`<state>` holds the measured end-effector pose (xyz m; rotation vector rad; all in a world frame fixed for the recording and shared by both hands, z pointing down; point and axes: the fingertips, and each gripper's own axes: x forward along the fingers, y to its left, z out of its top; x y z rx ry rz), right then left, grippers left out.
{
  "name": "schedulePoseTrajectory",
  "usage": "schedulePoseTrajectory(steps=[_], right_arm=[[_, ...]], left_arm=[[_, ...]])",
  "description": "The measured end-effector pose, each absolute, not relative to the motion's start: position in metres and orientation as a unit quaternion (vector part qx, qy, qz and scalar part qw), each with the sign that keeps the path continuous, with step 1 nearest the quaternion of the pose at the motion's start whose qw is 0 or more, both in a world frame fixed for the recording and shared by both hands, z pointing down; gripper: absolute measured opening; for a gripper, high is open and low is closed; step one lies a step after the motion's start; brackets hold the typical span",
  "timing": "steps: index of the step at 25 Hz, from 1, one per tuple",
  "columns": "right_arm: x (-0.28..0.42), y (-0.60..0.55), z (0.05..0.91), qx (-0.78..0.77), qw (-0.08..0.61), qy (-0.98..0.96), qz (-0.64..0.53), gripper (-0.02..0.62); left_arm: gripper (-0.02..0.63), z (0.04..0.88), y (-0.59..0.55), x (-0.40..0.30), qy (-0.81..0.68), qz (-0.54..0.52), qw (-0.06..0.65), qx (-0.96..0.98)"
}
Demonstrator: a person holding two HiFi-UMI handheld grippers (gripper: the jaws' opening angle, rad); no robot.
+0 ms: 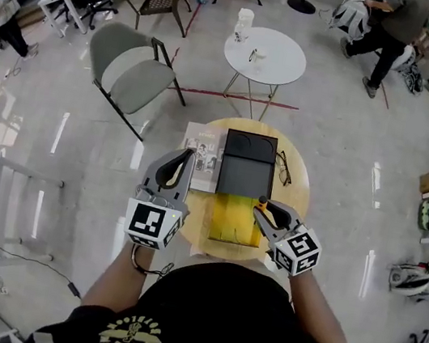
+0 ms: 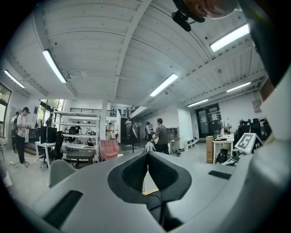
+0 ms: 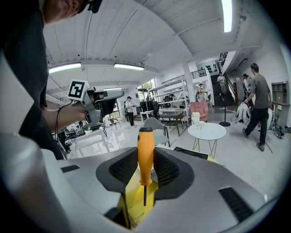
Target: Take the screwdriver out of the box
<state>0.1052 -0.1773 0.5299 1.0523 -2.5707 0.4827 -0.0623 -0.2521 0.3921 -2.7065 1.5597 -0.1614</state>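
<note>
An orange-handled screwdriver [image 3: 145, 154] stands upright between the pads of my right gripper [image 3: 146, 168], which is shut on its handle, with the thin shaft pointing down. Below it lies the yellow lining of the open box [image 3: 134, 202]. In the head view the box [image 1: 232, 221] sits on the round wooden table [image 1: 296, 196], with its black lid [image 1: 247, 164] folded back. My right gripper [image 1: 263, 210] hovers over the box's right edge with the screwdriver [image 1: 262, 202]. My left gripper [image 1: 188, 155] is left of the box; its pads [image 2: 136, 169] meet with nothing between them.
A booklet [image 1: 201, 156] lies left of the lid and a pair of glasses [image 1: 283, 169] to its right. Beyond stand a white round table [image 1: 265, 55] and a grey chair [image 1: 132, 70]. People stand far back in the room.
</note>
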Motion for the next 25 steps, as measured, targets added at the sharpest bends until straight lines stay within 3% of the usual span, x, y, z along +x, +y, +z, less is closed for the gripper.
schedulePoseTrajectory(steps=[25], right_arm=[[0.102, -0.186, 0.411, 0.366, 0.059, -0.923, 0.106, 0.123]], left_arm=[[0.017, 0.382, -0.247, -0.034, 0.448, -0.076, 0.02, -0.891]])
